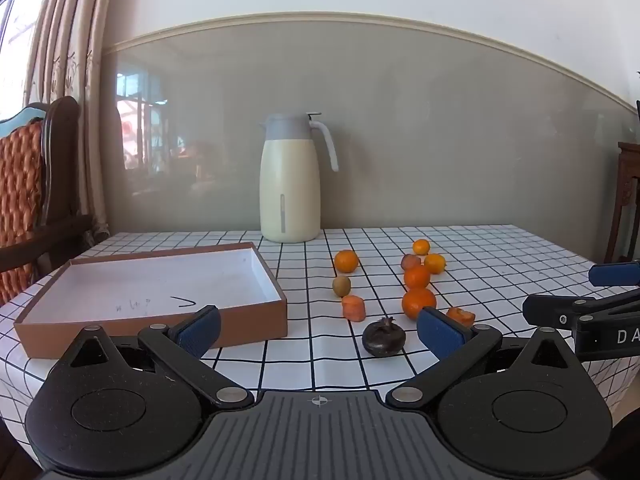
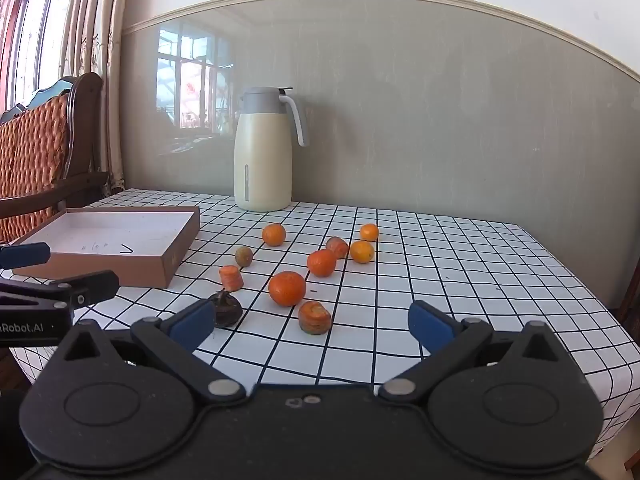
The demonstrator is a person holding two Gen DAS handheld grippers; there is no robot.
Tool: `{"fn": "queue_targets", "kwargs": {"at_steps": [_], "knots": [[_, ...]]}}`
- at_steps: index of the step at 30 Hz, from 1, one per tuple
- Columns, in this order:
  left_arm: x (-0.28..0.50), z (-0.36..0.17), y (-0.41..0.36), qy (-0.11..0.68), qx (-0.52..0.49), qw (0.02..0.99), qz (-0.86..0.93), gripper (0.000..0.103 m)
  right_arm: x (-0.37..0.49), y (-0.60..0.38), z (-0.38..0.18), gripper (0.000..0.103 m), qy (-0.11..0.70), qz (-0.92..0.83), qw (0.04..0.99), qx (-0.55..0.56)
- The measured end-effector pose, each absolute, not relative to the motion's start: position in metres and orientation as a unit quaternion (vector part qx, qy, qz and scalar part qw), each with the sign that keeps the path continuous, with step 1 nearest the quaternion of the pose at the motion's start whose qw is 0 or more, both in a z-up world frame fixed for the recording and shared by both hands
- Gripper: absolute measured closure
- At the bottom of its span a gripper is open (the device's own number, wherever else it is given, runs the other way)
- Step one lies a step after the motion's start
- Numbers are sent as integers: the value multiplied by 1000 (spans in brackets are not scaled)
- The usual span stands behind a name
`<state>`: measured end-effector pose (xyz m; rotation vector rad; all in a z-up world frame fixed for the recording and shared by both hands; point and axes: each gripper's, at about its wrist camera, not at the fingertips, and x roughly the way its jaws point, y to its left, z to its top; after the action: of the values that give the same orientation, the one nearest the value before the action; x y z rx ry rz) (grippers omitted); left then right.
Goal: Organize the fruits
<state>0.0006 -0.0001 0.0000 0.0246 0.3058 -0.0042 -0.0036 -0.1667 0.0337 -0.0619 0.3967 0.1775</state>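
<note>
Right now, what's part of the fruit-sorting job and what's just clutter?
Job: oranges, kiwi, mangosteen, carrot pieces, cardboard box, open left gripper, open right gripper.
Clutter: thermos jug, chair.

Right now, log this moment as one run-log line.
left gripper: open, empty | right gripper: open, empty | box: empty | fruits: loose on table

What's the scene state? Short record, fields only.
surface: table with checked cloth
container: shallow cardboard box, nothing in it
loose items: five oranges, kiwi, three carrot chunks, dark mangosteen, all on the cloth
background: cream jug
left claw: open, holding nothing
right claw: open, holding nothing
</note>
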Motion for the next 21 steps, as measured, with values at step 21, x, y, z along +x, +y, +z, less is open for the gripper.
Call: {"fn": "queue_targets", "kwargs": {"at_steps": [21], "knots": [[1, -1, 1, 149, 13, 989, 0, 0, -4, -165, 34, 6, 197, 87, 976, -36]]}}
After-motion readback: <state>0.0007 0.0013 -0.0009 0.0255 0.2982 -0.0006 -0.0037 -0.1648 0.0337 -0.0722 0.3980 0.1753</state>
